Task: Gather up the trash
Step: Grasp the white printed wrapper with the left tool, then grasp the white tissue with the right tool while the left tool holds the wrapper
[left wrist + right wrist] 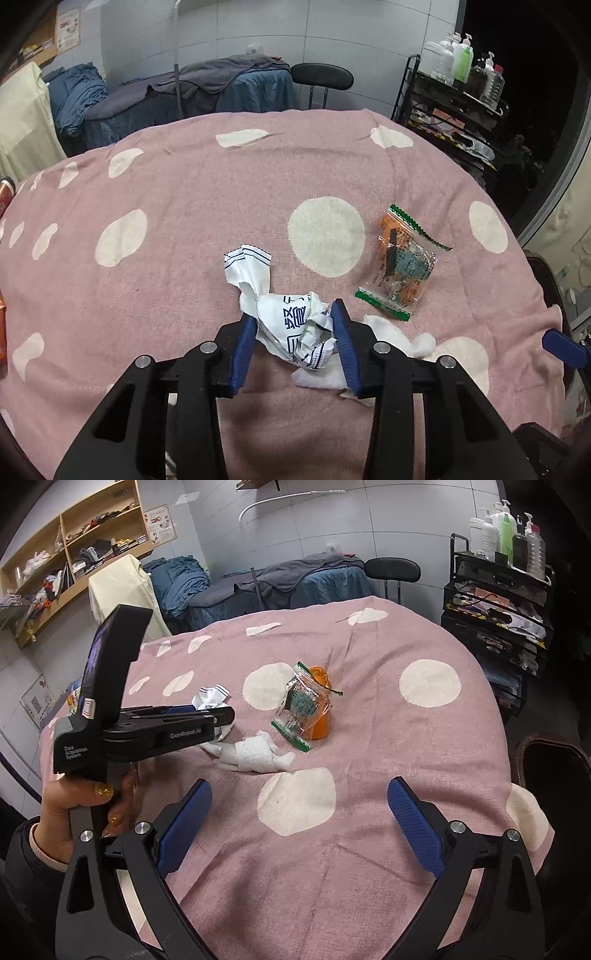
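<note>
While the left gripper (295, 341) clamps the crumpled white wrapper (291, 325) beside the tissue (255, 757) for lifting, the right gripper (299, 823) waits near it, fingers apart, on the tablecloth (184, 229)

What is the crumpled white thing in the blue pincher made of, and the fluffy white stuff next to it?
The crumpled white wrapper in the left gripper looks like thin printed plastic film or coated paper: sharp creases, slight sheen, blue lettering. The tissue looks like soft matte paper, dimpled and limp, with fuzzy torn edges.
</note>
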The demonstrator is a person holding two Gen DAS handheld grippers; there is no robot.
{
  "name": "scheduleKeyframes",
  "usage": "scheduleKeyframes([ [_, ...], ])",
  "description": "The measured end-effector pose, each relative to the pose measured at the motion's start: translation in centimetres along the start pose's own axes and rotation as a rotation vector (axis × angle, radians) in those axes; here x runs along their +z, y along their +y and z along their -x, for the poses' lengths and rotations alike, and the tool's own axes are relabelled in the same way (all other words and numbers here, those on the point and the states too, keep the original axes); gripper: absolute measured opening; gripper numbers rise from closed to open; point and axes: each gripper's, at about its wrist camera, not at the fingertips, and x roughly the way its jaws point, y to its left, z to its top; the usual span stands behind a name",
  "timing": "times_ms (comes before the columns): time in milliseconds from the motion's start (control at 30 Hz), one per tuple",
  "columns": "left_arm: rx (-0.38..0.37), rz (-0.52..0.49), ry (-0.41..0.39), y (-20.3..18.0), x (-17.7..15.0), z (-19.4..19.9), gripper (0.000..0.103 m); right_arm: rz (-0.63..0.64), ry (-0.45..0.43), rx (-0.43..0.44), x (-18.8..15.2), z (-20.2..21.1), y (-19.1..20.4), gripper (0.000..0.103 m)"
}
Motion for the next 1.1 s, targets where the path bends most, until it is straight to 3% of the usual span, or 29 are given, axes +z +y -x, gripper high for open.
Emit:
scheduleKeyframes([
  [267, -0.025, 0.09, -0.09, 2.7, -2.2, 5.2, 0.04, 0.096, 0.048, 0.043, 1.8, -2.2, 2.3, 0.094],
  [433, -0.04, 0.113, -0.117, 3.3, -3.6, 7.3, 0.04, 0.111, 0.124, 0.104, 3.3, -4.8, 3.5, 0.087],
  [600, -0.04, 0.112, -0.132, 3.5, -5.0, 8.1, 0.04, 0.184, 0.208, 0.085, 3.8, -7.8, 5.3, 0.08],
  [800, -0.039, 0.115, -0.152, 3.4, -6.2, 8.7, 0.041, 0.205, 0.317, 0.086, 3.4, -10.7, 5.9, 0.055],
  [833, -0.036, 0.117, -0.151, 3.4, -6.3, 8.8, 0.041, 0.201, 0.314, 0.084, 3.3, -10.7, 5.8, 0.044],
  [867, -0.039, 0.12, -0.149, 3.4, -6.4, 8.8, 0.041, 0.191, 0.303, 0.086, 3.3, -10.6, 5.6, 0.041],
  [1000, -0.05, 0.137, -0.145, 3.3, -6.7, 8.9, 0.041, 0.155, 0.248, 0.1, 3.2, -9.5, 4.7, 0.013],
  [1100, -0.05, 0.132, -0.146, 3.0, -6.8, 9.0, 0.041, 0.136, 0.203, 0.116, 3.2, -8.4, 4.3, 0.007],
])
